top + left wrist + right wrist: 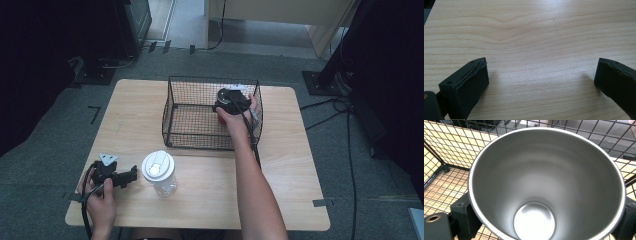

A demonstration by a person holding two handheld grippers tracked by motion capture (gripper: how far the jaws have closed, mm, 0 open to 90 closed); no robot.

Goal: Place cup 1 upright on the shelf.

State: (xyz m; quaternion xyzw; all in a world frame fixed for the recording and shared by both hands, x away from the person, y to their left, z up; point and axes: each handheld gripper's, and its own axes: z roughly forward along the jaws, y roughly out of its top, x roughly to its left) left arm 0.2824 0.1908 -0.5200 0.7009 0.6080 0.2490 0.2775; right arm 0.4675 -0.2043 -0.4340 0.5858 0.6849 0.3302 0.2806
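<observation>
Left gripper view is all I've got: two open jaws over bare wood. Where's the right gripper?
Observer: In the high view, the right gripper is inside the black wire basket at the far side of the table.
Operator: Holding anything?
Observer: Yes. Its own view looks down into an empty steel cup, with a jaw on either side of it.
Operator: Anything close to my left gripper?
Observer: A clear plastic cup with a white lid stands just right of the left gripper, near the table's front edge.
</observation>
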